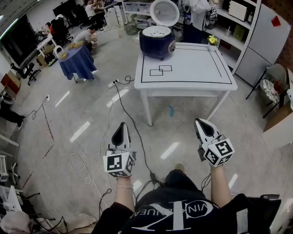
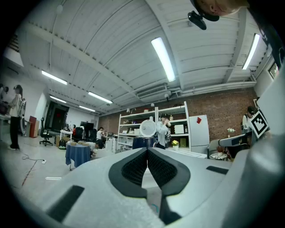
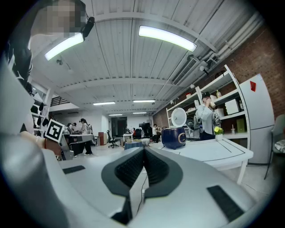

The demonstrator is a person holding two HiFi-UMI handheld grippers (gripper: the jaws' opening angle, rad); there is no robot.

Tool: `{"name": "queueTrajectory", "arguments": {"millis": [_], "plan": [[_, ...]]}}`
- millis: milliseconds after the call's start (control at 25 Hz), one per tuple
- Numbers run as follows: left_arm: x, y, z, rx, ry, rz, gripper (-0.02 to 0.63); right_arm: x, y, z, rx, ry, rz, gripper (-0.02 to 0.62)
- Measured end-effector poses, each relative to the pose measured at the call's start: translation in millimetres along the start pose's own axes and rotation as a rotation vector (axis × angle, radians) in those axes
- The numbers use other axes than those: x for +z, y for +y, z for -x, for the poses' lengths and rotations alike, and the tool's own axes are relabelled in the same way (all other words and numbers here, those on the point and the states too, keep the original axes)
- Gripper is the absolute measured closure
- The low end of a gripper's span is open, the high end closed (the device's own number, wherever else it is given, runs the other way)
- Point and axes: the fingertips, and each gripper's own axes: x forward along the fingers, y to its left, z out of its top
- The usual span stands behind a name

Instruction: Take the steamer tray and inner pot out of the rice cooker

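Right now both your tools are pinched fully closed with nothing between the jaws: the left tool point(image 1: 121, 124) and the right tool point(image 1: 198, 121) each show their ribbed pads meeting at the tips. You hold them level and low in front of you, over the bare floor point(image 1: 82, 114), side by side and well apart from each other.

The step in hand looks like the approach, so walk in first and spread the jaws before you reach, not at the rim. A dark cable point(image 1: 137, 132) runs across the floor between your tools, so step past it with care.

Ahead of both tools stands the white surface point(image 1: 192, 68), well apart from them. The rice cooker point(image 1: 157, 43) sits at its far left corner, more in line with your left tool, and its lid point(image 1: 165, 12) stands up and open behind it. The pale steamer tray point(image 1: 157, 31) lies in the cooker's mouth. The inner pot is probably underneath it, but no view shows it from here.

Take the tray first, by its rim, and lift it straight up so it clears the lid. Steady the cooker body with the other tool if it shifts.
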Motion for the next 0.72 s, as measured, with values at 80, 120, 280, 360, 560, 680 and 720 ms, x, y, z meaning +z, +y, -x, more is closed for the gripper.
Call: {"name": "queueTrajectory", "arguments": {"millis": [80,120,280,360,560,680,720], "plan": [[-0.2,-1.1,-0.9,0.000,0.000,0.004,0.597,-0.7,0.1,-0.5,0.004,0.003,0.004,0.598],[-0.7,-1.7,-1.4,0.000,0.000,0.005,0.597,-1.6,0.4,-0.7,0.006,0.005,0.004,0.598],[-4.0,-3.5,-3.9,-0.005,0.008,0.009,0.597,-6.9,0.8,-1.2,0.009,0.014,-0.003,0.598],[-4.9,-3.7,-4.1,-0.008,0.011,0.014,0.597,-8.5,0.5,-0.1,0.005,0.017,-0.008,0.598],[-11.0,-4.0,-4.5,-0.009,0.016,0.020,0.597,-13.1,-3.0,4.6,-0.020,0.020,-0.018,0.598],[-12.5,-4.0,-5.4,-0.019,0.021,0.031,0.593,-13.6,-6.2,5.2,-0.041,0.018,-0.034,0.598],[-12.3,-3.9,-6.5,-0.023,0.021,0.042,0.591,-12.7,-7.4,4.9,-0.040,0.018,-0.042,0.559]]}}
